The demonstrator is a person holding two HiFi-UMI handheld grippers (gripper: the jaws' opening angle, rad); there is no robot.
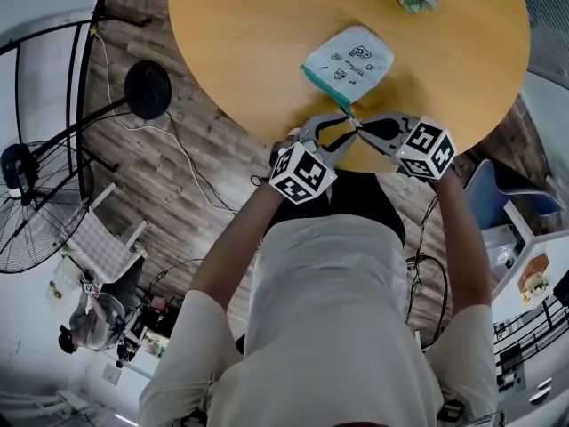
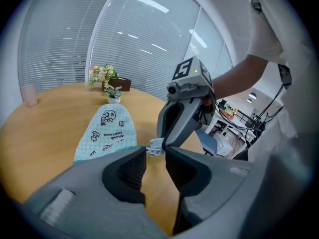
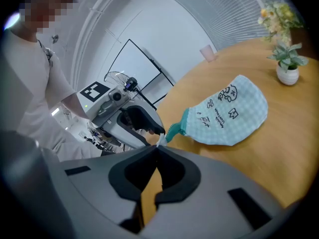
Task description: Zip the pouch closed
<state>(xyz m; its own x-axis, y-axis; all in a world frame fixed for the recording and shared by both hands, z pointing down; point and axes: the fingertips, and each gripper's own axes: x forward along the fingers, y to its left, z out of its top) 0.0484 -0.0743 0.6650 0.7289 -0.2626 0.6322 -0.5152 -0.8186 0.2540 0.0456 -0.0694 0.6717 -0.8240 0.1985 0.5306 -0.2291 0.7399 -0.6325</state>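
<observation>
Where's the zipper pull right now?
Head view, at the table's near edge: the zipper pull is pinched in the right gripper's shut jaws, at the pouch's teal end, beside the left gripper.

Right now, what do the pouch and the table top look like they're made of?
Pouch: looks like soft woven cloth, matte, pale blue-and-white check with printed doodles and a teal zip edge.
Table: seems wood or wood-look laminate, smooth with a light satin sheen; cannot tell which.
</observation>
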